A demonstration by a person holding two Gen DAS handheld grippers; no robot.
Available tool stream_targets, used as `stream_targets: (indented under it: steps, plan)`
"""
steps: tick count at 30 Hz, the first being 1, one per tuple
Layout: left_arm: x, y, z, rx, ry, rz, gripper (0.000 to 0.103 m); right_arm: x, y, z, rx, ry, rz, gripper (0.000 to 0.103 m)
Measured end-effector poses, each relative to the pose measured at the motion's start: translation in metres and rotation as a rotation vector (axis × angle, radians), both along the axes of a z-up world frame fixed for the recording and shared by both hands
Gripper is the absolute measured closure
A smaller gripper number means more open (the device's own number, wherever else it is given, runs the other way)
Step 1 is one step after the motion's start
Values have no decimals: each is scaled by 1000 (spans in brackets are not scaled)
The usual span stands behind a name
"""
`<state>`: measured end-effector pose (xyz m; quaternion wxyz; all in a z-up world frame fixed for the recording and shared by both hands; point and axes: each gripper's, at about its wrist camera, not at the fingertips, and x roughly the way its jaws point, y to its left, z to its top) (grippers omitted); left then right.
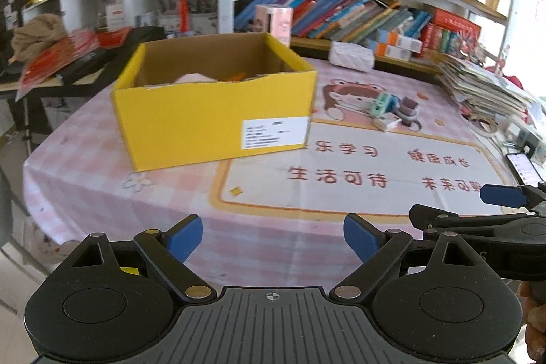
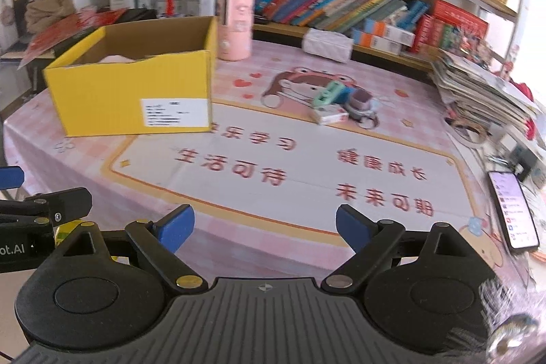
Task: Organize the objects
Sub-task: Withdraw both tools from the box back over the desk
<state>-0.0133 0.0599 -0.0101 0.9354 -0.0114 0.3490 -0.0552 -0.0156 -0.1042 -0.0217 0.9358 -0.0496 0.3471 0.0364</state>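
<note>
An open yellow cardboard box (image 1: 211, 121) (image 2: 129, 91) stands on the pink checked tablecloth (image 1: 85, 166), with something pale and something orange inside. To its right lies a small cluster: a green item (image 1: 382, 103) (image 2: 327, 94), a purple-grey item (image 1: 407, 108) (image 2: 360, 101) and a small white box (image 1: 385, 122) (image 2: 329, 116). My left gripper (image 1: 273, 236) hovers open over the near table edge, nothing between its blue pads. My right gripper (image 2: 264, 232) is open and empty too, close beside the left one. Both are well short of the cluster.
A pink cylinder (image 2: 235, 23) and a white tissue pack (image 2: 327, 45) stand behind the box. A stack of papers (image 2: 477, 91) and a lit phone (image 2: 512, 210) lie along the right edge. Crowded bookshelves (image 1: 341, 9) fill the back wall.
</note>
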Motion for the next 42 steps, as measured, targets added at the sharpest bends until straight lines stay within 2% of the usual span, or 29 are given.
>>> stream_targets:
  steps: [14, 30, 42]
  plan:
    - [52, -60, -1, 2, 16, -75, 11, 43, -58, 0, -6, 27, -83, 13]
    - [111, -109, -6, -12, 19, -47, 11, 118, -102, -2, -21, 47, -41, 13]
    - [136, -135, -4, 4, -1, -3, 11, 157, -129, -2, -5, 41, 7, 13]
